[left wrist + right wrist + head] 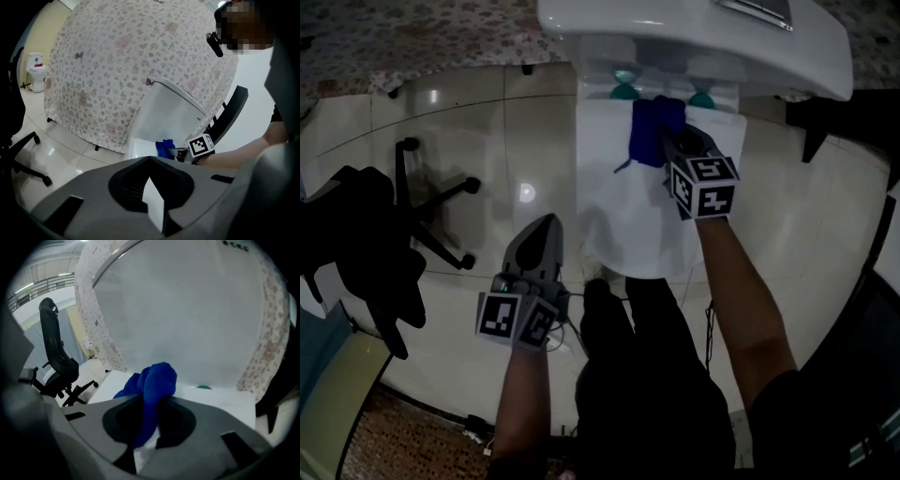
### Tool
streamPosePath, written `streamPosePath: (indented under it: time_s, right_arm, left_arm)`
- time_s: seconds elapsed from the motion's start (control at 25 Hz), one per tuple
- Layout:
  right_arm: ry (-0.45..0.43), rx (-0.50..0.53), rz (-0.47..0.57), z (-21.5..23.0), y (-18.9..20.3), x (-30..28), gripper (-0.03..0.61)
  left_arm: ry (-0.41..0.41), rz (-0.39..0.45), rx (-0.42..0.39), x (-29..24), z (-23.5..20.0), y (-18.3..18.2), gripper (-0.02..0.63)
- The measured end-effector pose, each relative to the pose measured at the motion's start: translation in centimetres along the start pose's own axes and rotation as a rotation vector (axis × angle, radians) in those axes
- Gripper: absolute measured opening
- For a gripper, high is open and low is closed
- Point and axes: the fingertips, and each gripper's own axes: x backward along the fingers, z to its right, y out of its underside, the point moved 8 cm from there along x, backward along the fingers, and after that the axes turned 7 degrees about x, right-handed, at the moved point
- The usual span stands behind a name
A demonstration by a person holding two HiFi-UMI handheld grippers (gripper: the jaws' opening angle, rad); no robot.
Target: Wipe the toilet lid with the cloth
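Head view: one blue cloth [652, 131] on one toilet lid [619, 211], clamped in right gripper [667, 134] fingers (left gripper [549, 221] fingers together).

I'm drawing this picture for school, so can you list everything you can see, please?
toilet lid: one, white, closed, centre.
cloth: one, blue, over the lid's back end.
tank: one, white, behind the lid.
caps: two, teal, at the lid's back.
office chair: one, black, floor left.
patterned cover: one, pale flowery, behind the toilet.
right tool: one, grey, shut on the cloth.
left tool: one, grey, shut, left of the lid.
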Motion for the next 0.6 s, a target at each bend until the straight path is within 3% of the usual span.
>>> streamPosePath:
  time_s: [0.36,0.6]
  right_arm:
    - [0.209,-0.066,-0.015,11.9,6.5,7.3,0.069]
    - [0.261,-0.069,-0.057,13.2,8.4,8.7,0.067]
  left_arm:
    - [0.087,-0.094,-0.067,-1.8,3.8,3.4,0.000]
    - [0.078,-0.082,-0.034,-1.8,4.5,5.0,0.000]
